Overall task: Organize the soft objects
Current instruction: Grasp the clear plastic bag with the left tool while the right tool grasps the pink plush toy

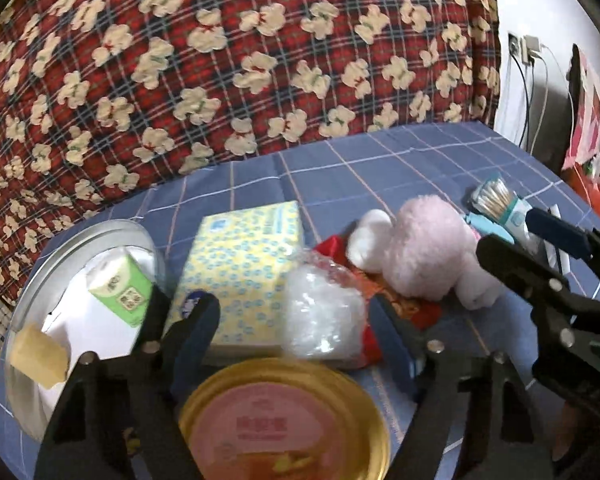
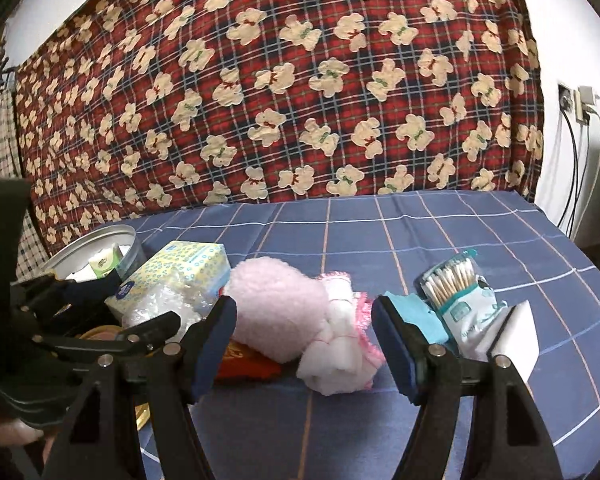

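Left gripper (image 1: 296, 312) spread apart, nothing pinched, hovering above the clear plastic bag (image 1: 320, 312) and yellow tissue box (image 1: 244, 268), over the gold-rimmed lid (image 1: 284, 420). Right gripper (image 2: 304, 344) likewise apart and empty, framing the pink plush toy (image 2: 280, 312) and its white frilled cloth (image 2: 340, 356). Probably an approach step: picking which soft item goes next into the round tin (image 1: 112, 232), already holding a green tissue pack (image 1: 120, 284). Next move likely calls for dropping onto the plush and closing gently. Cotton swabs (image 2: 452, 280) and white sponge block (image 2: 516, 340) just beside the right finger; open blue checked cloth (image 2: 440, 224) behind; patterned quilt (image 2: 280, 80) walling the back.
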A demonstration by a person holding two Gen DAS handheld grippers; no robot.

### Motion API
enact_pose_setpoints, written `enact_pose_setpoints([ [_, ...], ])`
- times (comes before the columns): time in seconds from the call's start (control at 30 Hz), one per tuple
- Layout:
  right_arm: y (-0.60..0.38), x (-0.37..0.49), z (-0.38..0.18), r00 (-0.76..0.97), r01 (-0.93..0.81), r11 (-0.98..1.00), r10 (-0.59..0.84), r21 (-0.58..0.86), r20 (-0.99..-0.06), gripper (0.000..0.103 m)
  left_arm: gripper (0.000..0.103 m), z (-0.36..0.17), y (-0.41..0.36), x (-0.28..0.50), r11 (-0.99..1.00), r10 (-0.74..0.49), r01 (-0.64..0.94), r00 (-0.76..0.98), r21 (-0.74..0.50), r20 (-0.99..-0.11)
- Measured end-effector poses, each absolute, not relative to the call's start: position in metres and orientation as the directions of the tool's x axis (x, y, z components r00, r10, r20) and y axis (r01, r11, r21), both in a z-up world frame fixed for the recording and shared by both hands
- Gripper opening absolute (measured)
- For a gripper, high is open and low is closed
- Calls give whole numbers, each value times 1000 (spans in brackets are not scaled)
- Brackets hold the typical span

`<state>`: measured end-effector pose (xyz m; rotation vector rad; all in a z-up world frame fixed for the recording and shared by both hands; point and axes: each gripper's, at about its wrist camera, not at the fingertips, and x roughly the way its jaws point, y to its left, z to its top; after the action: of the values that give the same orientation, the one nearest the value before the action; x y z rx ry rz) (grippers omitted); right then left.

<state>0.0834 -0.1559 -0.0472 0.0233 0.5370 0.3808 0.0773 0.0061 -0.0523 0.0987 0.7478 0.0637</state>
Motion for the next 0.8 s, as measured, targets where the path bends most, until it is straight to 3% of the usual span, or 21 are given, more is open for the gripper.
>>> enact_pose_setpoints([
  [0.07, -160, 84, -47, 793, -343, 930, 361, 131, -490, 72, 70, -55, 5, 81, 994, 85, -17, 722, 105, -687],
  [0.1, -162, 83, -47, 795, -341, 930, 363, 136, -487, 72, 62, -56, 6, 83, 995, 79, -17, 715, 95, -694],
  [0.27, -166, 84, -50, 796, -335, 931, 362, 144, -486, 72, 49, -59, 4, 87, 995, 87, -20, 696, 103, -713],
  [0.33, -166, 84, -50, 795, -335, 931, 363, 146, -486, 72, 31, -59, 4, 87, 995, 84, -15, 701, 102, -708],
  [0.37, -166, 84, -51, 795, -335, 930, 364, 149, -485, 72, 13, -58, 4, 87, 994, 81, -11, 705, 104, -704],
  [0.53, -167, 85, -53, 794, -334, 930, 365, 153, -486, 72, 11, -51, 7, 82, 996, 54, 4, 729, 84, -683],
  [0.8, -154, 97, -57, 778, -341, 927, 372, 157, -506, 72, 11, -38, 14, 58, 999, 42, -43, 837, 10, -546],
])
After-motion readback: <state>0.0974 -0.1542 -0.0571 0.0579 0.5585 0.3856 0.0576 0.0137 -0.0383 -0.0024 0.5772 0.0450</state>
